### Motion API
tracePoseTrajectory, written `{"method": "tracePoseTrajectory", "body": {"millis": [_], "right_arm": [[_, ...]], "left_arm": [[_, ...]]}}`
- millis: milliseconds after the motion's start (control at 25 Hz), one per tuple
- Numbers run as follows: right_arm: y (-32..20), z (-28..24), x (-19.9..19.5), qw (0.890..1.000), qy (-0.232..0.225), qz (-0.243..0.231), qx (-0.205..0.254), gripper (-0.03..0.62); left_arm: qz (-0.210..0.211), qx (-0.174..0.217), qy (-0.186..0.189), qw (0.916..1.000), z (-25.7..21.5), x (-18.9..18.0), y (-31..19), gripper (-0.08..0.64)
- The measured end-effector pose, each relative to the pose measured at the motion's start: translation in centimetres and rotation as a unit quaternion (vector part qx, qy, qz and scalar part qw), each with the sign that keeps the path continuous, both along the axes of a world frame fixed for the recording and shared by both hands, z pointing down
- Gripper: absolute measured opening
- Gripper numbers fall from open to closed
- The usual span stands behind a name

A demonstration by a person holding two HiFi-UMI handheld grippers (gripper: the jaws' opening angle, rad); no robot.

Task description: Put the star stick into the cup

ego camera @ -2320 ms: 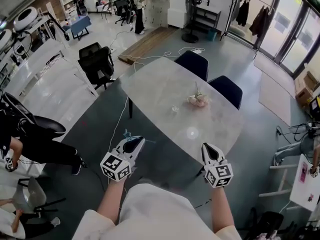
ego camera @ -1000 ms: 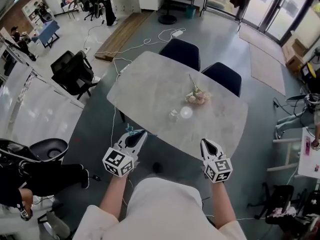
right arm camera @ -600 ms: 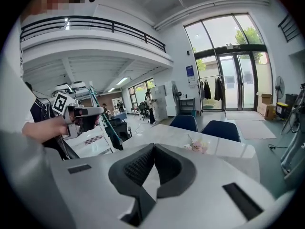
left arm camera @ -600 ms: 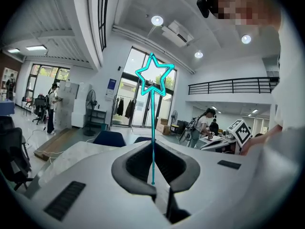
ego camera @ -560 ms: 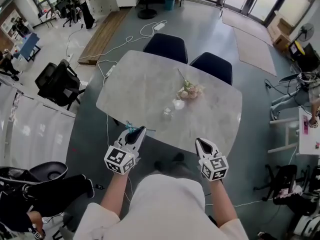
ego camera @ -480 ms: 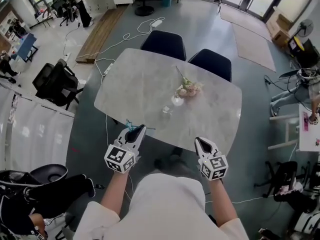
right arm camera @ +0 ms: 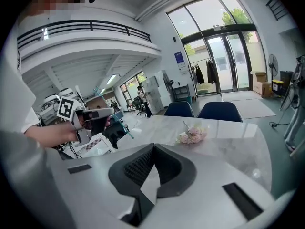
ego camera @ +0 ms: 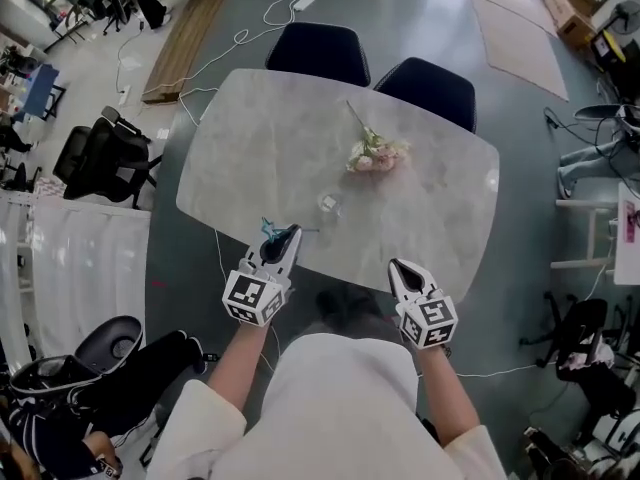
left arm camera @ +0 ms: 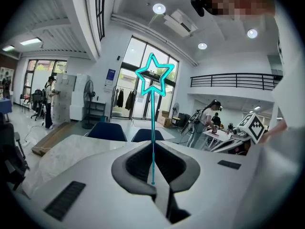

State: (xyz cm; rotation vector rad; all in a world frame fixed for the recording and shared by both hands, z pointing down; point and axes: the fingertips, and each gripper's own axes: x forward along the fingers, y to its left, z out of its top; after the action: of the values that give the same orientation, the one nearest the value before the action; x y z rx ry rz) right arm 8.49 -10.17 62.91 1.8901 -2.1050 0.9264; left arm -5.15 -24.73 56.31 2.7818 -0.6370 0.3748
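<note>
Left gripper (left arm camera: 153, 149) clamps thin teal star stick (left arm camera: 153, 118) upright; right gripper (right arm camera: 152, 148) closed, empty, near marbled table (ego camera: 250, 138).

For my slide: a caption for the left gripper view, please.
Left tool shut on the star stick, grey table beyond.

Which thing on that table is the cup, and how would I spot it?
Find the big grey marble table. A pink flower bunch lies near its middle, and the cup stands just beside it, toward the near edge. It is the small, clear, upright glass, while the flowers are pink and lie flat.
</note>
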Motion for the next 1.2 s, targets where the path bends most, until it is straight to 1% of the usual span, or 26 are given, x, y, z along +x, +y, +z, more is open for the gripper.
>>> {"method": "tracePoseTrajectory", "body": {"millis": [200, 280, 400, 520, 720, 880, 1080, 1200], "right_arm": [[-4.0, 3.1, 3.6, 1.0, -0.019, -0.005, -0.013, 0.008], [-5.4, 4.5, 5.1, 0.999, -0.027, -0.002, -0.018, 0.008], [-7.4, 6.4, 6.5, 0.999, -0.042, -0.006, -0.025, 0.008], [-8.9, 7.9, 6.9, 0.998, -0.056, -0.022, -0.035, 0.008], [-10.9, 10.6, 7.6, 0.995, -0.067, -0.043, -0.051, 0.008], [-12.1, 12.2, 9.6, 0.994, -0.073, -0.054, -0.057, 0.008], [-12.8, 13.6, 10.9, 0.993, -0.084, -0.058, -0.066, 0.008], [-13.4, 14.4, 11.4, 0.992, -0.09, -0.053, -0.069, 0.008]], "left_arm": [[-0.01, -0.023, -0.014, 0.9996, 5.4, 5.3, -5.0, 0.028], [-0.012, -0.031, -0.028, 0.9991, 8.0, 7.3, -6.6, 0.028], [-0.013, -0.041, -0.059, 0.9973, 12.1, 9.3, -8.6, 0.028], [-0.025, -0.057, -0.084, 0.9945, 15.4, 10.2, -10.2, 0.028], [-0.045, -0.081, -0.107, 0.99, 19.6, 11.5, -11.9, 0.028], [-0.051, -0.092, -0.123, 0.9868, 22.6, 13.7, -12.7, 0.028], [-0.059, -0.11, -0.15, 0.9808, 26.0, 14.5, -12.7, 0.029], [-0.06, -0.121, -0.169, 0.9762, 27.7, 14.3, -13.0, 0.029]]}}
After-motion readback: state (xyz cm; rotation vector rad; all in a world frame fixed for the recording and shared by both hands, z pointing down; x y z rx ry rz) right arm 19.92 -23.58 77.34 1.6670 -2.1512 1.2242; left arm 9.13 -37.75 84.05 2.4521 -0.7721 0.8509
